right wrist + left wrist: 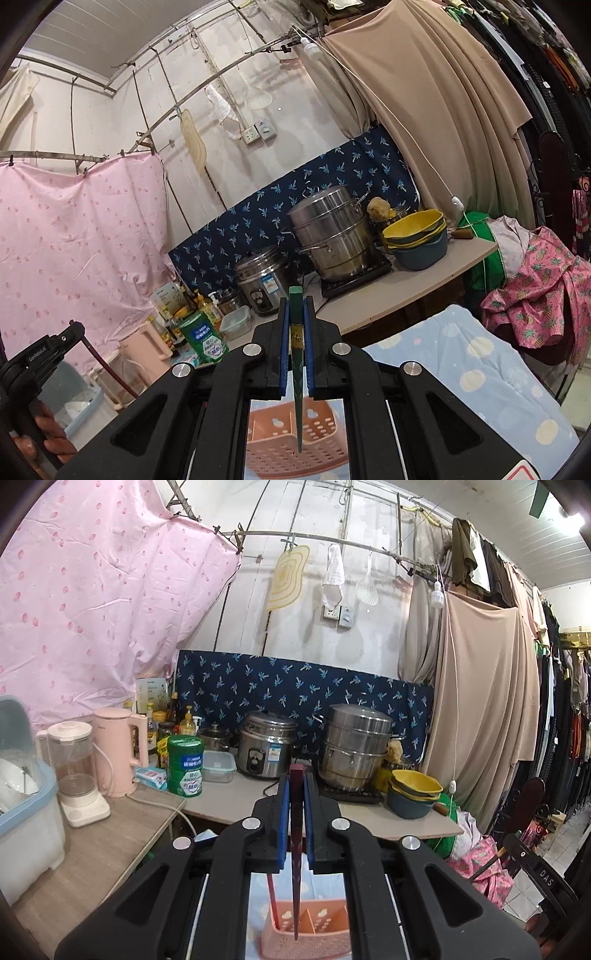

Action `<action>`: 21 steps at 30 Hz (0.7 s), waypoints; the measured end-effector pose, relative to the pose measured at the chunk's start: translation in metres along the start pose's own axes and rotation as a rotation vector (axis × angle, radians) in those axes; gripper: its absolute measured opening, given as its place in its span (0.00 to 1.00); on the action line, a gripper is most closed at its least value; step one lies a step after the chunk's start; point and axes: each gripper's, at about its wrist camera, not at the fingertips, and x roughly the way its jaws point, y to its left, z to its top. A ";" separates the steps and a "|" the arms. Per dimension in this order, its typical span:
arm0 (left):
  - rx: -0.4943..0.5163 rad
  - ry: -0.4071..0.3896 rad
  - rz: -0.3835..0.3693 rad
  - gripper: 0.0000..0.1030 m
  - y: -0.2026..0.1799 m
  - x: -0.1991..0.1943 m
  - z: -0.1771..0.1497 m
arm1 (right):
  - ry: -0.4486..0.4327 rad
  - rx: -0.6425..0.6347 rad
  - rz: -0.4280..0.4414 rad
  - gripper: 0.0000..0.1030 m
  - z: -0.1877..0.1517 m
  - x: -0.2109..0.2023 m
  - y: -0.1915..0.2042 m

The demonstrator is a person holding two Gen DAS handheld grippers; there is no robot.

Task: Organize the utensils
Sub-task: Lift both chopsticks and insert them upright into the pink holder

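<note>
My left gripper (296, 786) is shut on a dark red chopstick (295, 849) that hangs point down over a pink perforated utensil basket (306, 926). A second red chopstick (272, 897) stands in the basket's left compartment. My right gripper (296, 310) is shut on a green chopstick (297, 369), also point down, its tip just above the same pink basket (280, 439). The basket sits on a light blue dotted cloth (461, 369). The left gripper's handle and the holding hand show at the lower left of the right wrist view (40, 369).
Behind is a counter (229, 797) with a rice cooker (264, 747), a steel steamer pot (352, 746), stacked yellow and blue bowls (413, 790), a green can (185, 764), a pink kettle (114, 749) and a blender (75, 771). A blue dish bin (26, 797) stands left.
</note>
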 end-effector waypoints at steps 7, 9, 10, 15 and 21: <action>0.006 0.017 0.012 0.07 0.000 0.038 -0.014 | 0.040 0.036 -0.011 0.07 -0.009 0.048 -0.011; 0.013 0.045 0.019 0.07 0.002 0.050 -0.025 | 0.075 0.027 -0.021 0.07 -0.017 0.060 -0.013; 0.017 0.056 0.023 0.07 0.002 0.054 -0.029 | 0.091 0.024 -0.023 0.07 -0.022 0.064 -0.013; 0.023 0.123 0.034 0.07 0.009 0.072 -0.052 | 0.151 0.004 -0.032 0.07 -0.044 0.076 -0.016; 0.017 0.171 0.049 0.13 0.013 0.081 -0.066 | 0.199 -0.010 -0.040 0.11 -0.056 0.085 -0.014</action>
